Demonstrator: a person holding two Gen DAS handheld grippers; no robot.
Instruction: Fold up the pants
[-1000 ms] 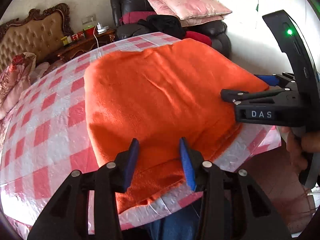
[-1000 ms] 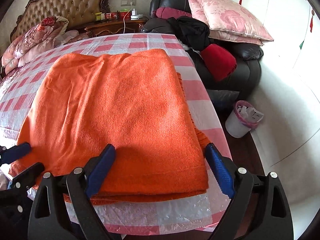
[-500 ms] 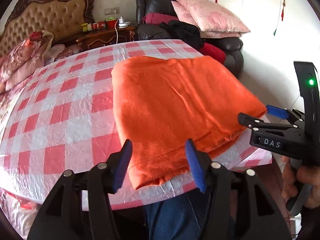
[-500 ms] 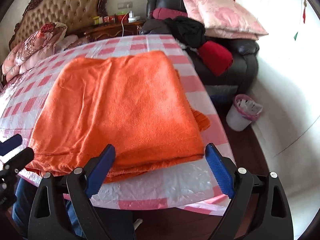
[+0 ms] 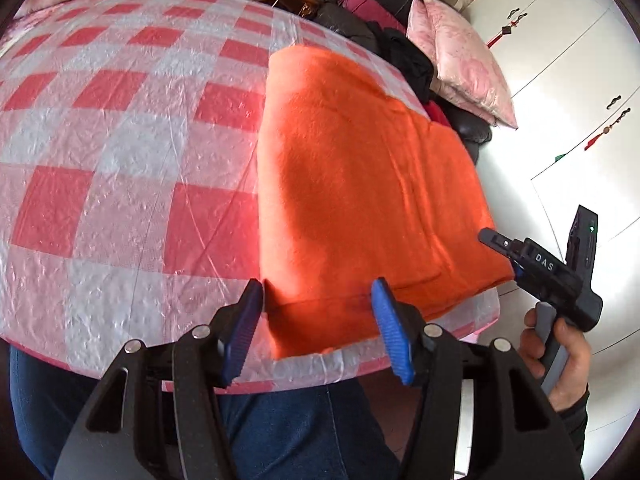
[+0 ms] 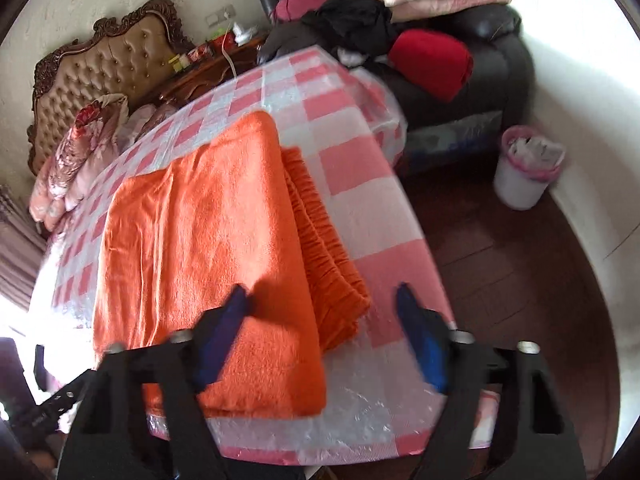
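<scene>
The orange pants (image 5: 360, 184) lie folded flat in a rectangle on the red-and-white checked table (image 5: 120, 140). In the right wrist view the pants (image 6: 200, 248) show their ribbed waistband sticking out on the right side. My left gripper (image 5: 316, 320) is open, its blue pads either side of the near left corner of the pants, holding nothing. My right gripper (image 6: 320, 320) is open above the near right corner of the pants, empty. The right gripper also shows in the left wrist view (image 5: 516, 252), at the right edge of the pants.
A black sofa (image 6: 460, 60) with pink pillows, black clothes and a red bundle stands beyond the table. A white bin (image 6: 524, 168) stands on the dark floor to the right. A bed headboard (image 6: 104, 68) is at the back left. My legs are under the table's near edge.
Both grippers have pulled back and tilted, the left swinging left and the right swinging right toward the waistband side. Both stay open; the pants have not moved.
</scene>
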